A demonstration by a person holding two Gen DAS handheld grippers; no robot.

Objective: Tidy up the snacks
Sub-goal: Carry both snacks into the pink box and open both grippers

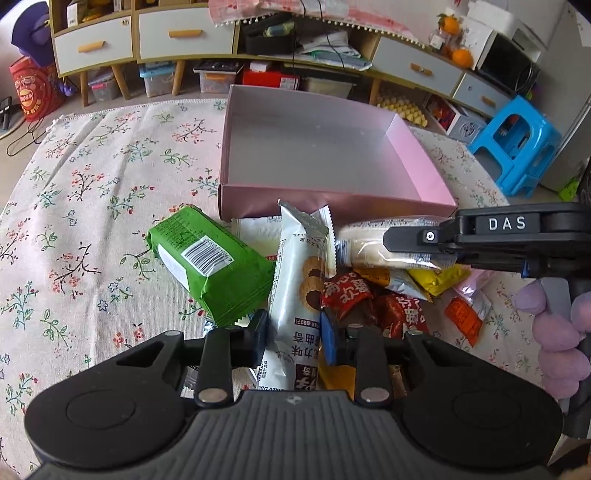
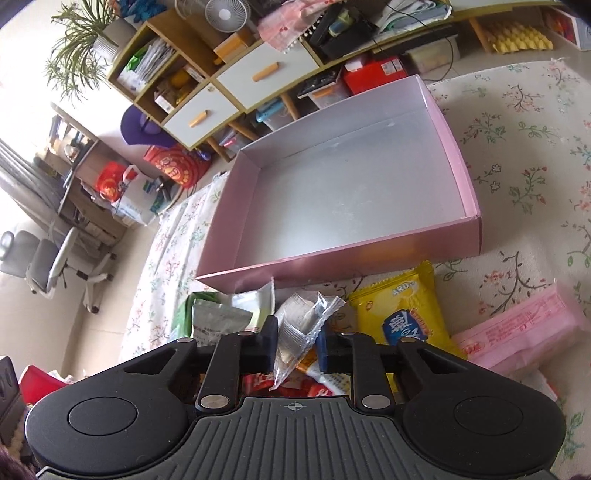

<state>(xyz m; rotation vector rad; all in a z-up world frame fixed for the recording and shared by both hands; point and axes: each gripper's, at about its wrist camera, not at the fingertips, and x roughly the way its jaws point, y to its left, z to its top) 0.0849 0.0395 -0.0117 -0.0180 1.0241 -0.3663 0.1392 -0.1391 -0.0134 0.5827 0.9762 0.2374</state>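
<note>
A pink open box (image 1: 413, 158) stands empty on the floral cloth; it also shows in the right wrist view (image 2: 454, 147). My left gripper (image 1: 294, 338) is shut on a long white cookie packet (image 1: 299, 280) that stands up in front of the box. My right gripper (image 2: 295, 347) is shut on a clear-wrapped pale cake packet (image 2: 299, 325); the left wrist view shows this gripper (image 1: 413, 240) holding the packet (image 1: 365, 243) just before the box's near wall. A pile of snacks lies below: a green pack (image 1: 210, 262), red packets (image 1: 347, 291) and a yellow packet (image 2: 402, 314).
A pink wafer pack (image 2: 524, 332) lies right of the pile. A blue stool (image 1: 517, 144) stands beyond the table's right edge. Cabinets with drawers (image 1: 184, 33) and storage bins line the back. An office chair (image 2: 55, 262) stands far left in the right wrist view.
</note>
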